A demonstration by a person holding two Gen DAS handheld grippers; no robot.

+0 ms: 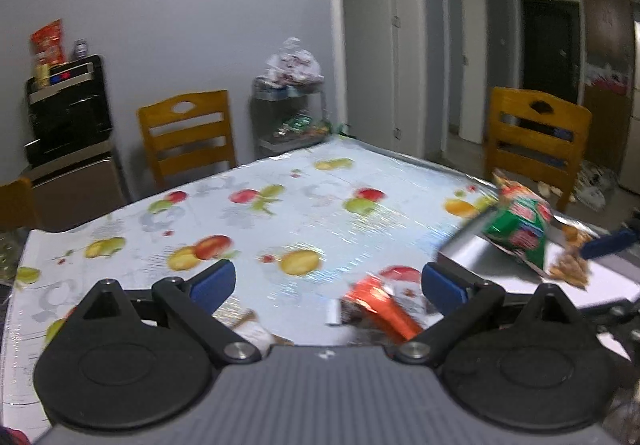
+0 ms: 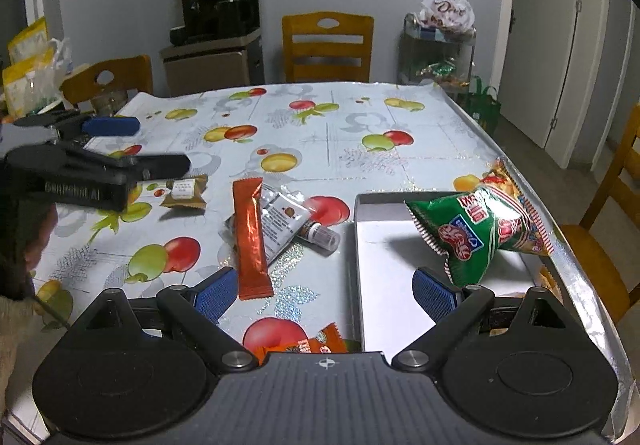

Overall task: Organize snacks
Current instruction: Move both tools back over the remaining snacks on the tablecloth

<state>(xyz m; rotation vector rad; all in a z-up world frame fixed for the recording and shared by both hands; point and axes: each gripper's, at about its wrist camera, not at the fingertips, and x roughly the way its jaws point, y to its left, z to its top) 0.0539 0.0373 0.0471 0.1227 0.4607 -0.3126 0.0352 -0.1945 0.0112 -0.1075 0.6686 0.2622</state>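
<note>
Snacks are lying scattered across the desk, which is wearing a glossy fruit-print cover. The right gripper is hovering low over the near edge with its jaws wide apart and nothing between them. Ahead of it, an orange stick pack is lying lengthwise, overlapping a grey sachet and a small tube whose labels are too small to read. A brown wrapped sweet is sitting further left, partly hidden behind the left gripper, which is reaching in from the side. An orange packet is being cut off by the right gripper's body at the bottom.

A grey tray is sitting at the desk's right side, and a green and red snack bag is resting inside it, tilted against the far right rim. Something yellowish beside the bag is mostly hidden.

In the left wrist view the left gripper is showing its jaws spread open and empty, with the orange stick pack blurred between them on the desk. The snack bag and tray are smeared by motion at the right.
</note>
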